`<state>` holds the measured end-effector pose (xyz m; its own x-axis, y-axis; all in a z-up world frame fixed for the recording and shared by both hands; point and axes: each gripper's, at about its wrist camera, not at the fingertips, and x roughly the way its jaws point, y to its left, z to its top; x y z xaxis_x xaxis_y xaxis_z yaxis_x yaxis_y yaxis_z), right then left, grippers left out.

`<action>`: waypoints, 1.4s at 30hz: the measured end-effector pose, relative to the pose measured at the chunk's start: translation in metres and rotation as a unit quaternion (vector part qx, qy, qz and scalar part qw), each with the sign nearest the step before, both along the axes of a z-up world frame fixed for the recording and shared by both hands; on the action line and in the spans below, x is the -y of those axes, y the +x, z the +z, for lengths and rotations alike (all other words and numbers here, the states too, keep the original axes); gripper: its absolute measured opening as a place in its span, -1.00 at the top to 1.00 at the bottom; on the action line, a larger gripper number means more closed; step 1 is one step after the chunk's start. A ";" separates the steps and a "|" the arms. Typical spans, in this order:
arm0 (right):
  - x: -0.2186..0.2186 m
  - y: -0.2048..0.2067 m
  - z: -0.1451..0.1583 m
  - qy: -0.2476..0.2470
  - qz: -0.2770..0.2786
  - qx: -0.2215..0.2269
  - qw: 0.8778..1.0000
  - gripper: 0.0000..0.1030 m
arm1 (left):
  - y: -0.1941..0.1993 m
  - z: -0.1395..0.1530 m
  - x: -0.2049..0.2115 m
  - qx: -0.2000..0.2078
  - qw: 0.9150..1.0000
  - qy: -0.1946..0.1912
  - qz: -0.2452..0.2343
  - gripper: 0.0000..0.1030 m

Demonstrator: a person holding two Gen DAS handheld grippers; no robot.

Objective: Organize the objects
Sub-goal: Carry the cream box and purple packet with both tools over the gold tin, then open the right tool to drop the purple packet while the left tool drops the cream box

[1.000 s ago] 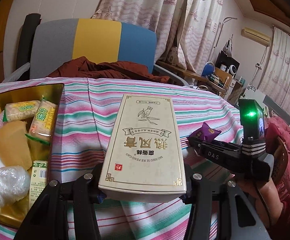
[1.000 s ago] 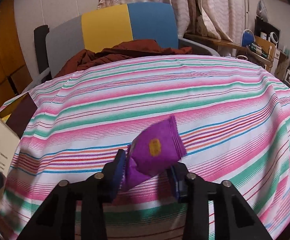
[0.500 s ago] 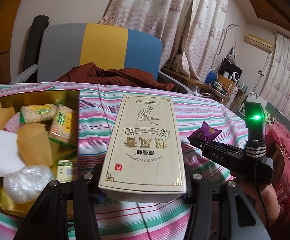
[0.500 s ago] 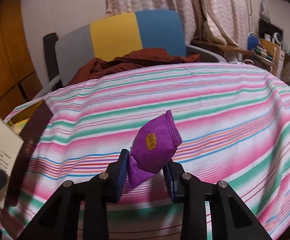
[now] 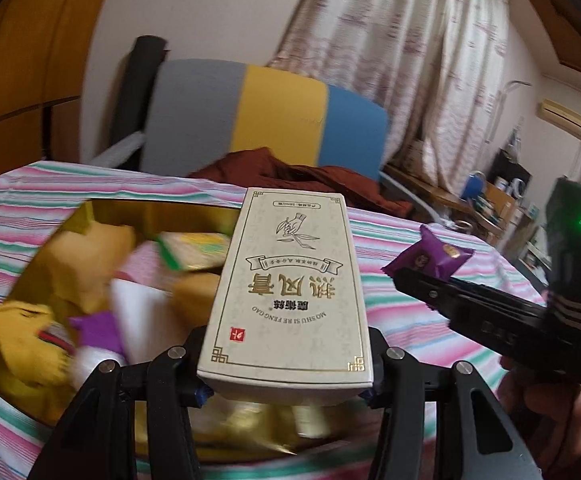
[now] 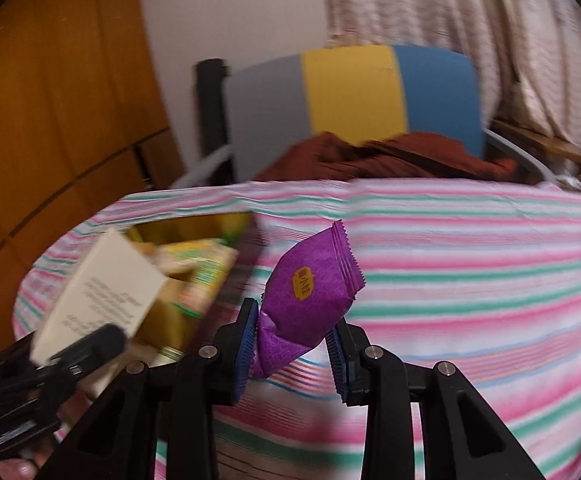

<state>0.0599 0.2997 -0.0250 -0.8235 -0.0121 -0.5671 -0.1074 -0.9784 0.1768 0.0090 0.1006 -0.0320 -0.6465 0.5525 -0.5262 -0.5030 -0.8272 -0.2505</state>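
My left gripper (image 5: 286,392) is shut on a cream box with gold lettering (image 5: 286,288) and holds it above the near right part of a gold tin (image 5: 162,210) full of snack packets. My right gripper (image 6: 292,350) is shut on a purple snack packet (image 6: 310,288), held above the striped tablecloth (image 6: 470,280) just right of the tin (image 6: 194,226). The cream box (image 6: 98,292) and left gripper show at the left of the right wrist view. The purple packet (image 5: 430,258) shows at the right of the left wrist view.
The tin holds yellow, green, white and purple packets (image 5: 90,272). A chair with a grey, yellow and blue back (image 5: 266,120) and a brown garment (image 5: 302,180) stands behind the table. Curtains and a cluttered shelf (image 5: 498,200) are at the right.
Both grippers have swung left toward the tin, with their loads still held. The tin now lies under and beside the cream box. The purple packet has risen and come nearer the tin.
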 end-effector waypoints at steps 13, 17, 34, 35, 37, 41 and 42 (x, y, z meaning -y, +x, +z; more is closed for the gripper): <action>0.087 -0.058 -0.004 0.020 0.098 0.049 0.994 0.28 | -0.080 0.006 0.048 0.027 0.997 -0.041 0.054 -0.12; 0.089 -0.051 -0.008 0.022 0.101 0.051 0.993 -0.02 | -0.087 0.007 0.059 0.032 0.995 -0.037 0.088 -0.31; 0.069 -0.014 -0.002 -0.044 0.047 0.029 0.998 -0.22 | -0.074 -0.006 0.049 0.005 0.993 -0.054 0.108 -0.07; 0.069 -0.013 -0.002 -0.044 0.045 0.029 0.998 -0.22 | -0.077 -0.006 0.044 -0.003 0.992 -0.067 0.108 -0.07; 0.067 -0.012 -0.003 -0.044 0.043 0.030 0.998 -0.22 | -0.086 -0.005 0.036 -0.014 0.989 -0.094 0.113 -0.07; 0.064 -0.006 -0.001 -0.046 0.039 0.028 0.998 -0.22 | -0.104 0.001 0.044 0.019 0.986 -0.100 0.135 -0.07; 0.064 -0.005 0.000 -0.046 0.039 0.027 0.998 -0.23 | -0.103 0.004 0.050 0.028 0.987 -0.079 0.134 -0.07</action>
<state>0.0550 0.2360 -0.0251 -0.7858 -0.1288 -0.6049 -0.0439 -0.9640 0.2623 -0.0940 0.0508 -0.0281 -0.7262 0.2743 -0.6304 -0.2501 -0.9595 -0.1293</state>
